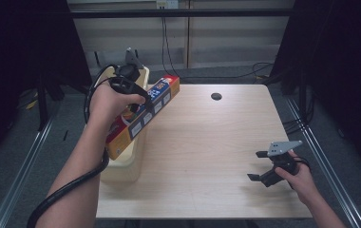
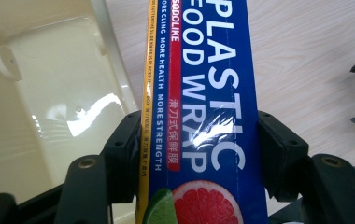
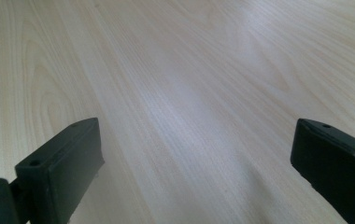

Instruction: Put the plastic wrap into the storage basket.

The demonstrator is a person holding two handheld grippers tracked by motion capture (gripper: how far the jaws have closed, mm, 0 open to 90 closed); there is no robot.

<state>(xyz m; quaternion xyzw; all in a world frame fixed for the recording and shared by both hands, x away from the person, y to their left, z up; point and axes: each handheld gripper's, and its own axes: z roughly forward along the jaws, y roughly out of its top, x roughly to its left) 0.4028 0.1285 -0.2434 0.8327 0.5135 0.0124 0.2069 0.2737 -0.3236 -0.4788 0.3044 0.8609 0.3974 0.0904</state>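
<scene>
Left gripper view is showing my left gripper [image 2: 199, 154] clamping a blue box [image 2: 203, 107] reading "PLASTIC FOOD WRAP", "MORE CLING MORE HEALTH MORE STRENGTH", above the cream bin [image 2: 49, 93]; farther off, my right gripper [image 1: 259, 166] is gaping wide over the table [image 1: 207, 142].

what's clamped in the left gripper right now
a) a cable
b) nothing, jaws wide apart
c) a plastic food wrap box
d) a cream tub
c: in the left gripper view the left gripper has both black jaws pressed against the sides of the blue plastic food wrap box.
</scene>
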